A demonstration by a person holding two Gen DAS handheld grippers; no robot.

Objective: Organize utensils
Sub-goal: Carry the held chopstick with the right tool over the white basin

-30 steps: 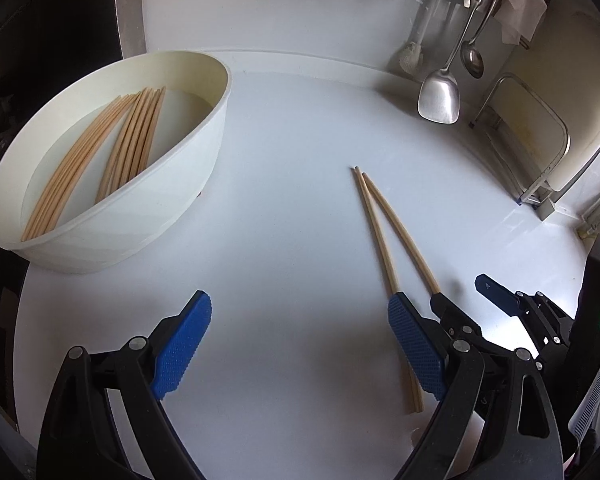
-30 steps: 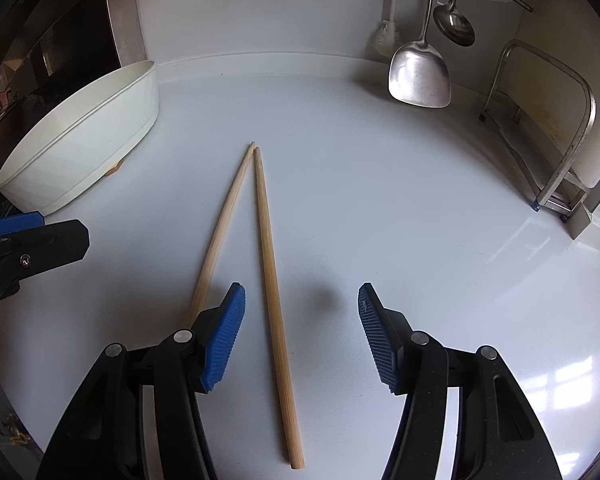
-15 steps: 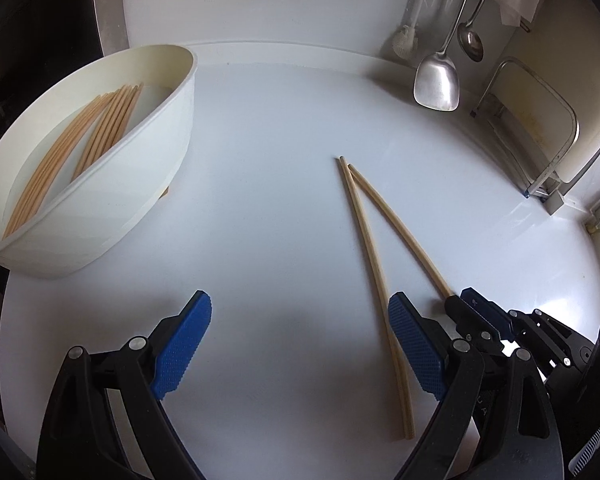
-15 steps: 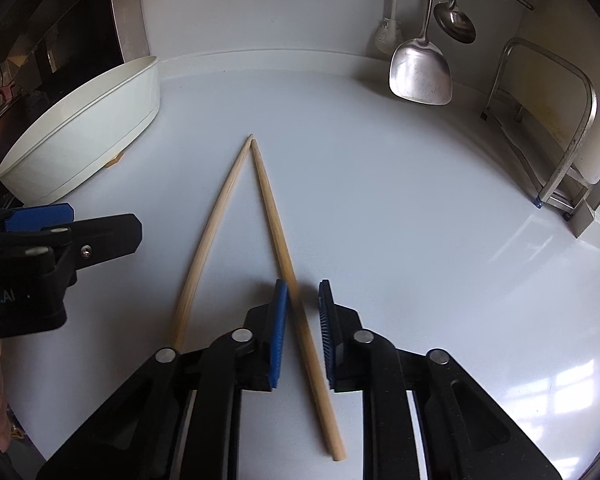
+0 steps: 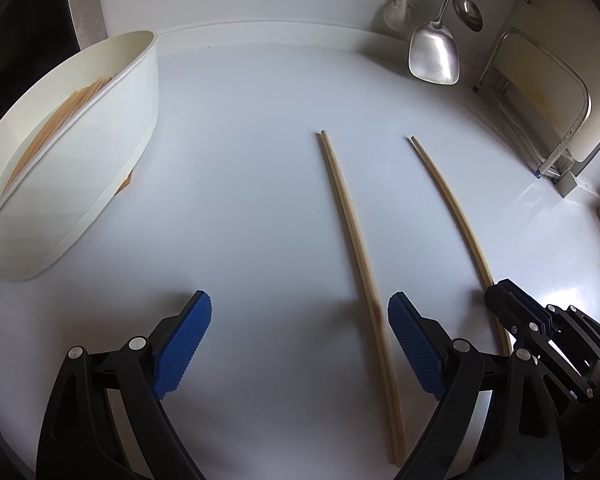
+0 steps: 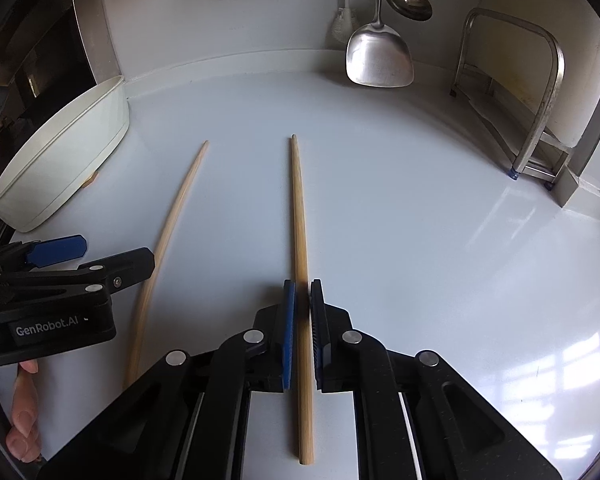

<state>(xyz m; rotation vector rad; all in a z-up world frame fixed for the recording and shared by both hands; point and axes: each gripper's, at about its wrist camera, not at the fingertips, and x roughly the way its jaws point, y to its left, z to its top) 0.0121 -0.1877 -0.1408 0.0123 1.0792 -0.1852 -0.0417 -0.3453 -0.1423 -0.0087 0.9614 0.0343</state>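
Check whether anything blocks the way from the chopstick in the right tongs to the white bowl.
The right tongs grip one chopstick. Toward the white bowl lie the other chopstick on the counter and the left tongs, open beside it. Lifted over both, nothing else visible intervenes.

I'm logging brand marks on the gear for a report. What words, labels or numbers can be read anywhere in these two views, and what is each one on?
"GenRobot.AI": white lettering on the black body of the left gripper, seen in the right wrist view.
Nothing else is readable: the chopsticks, the white tub, the hanging spatula and the right gripper show no text in either view.
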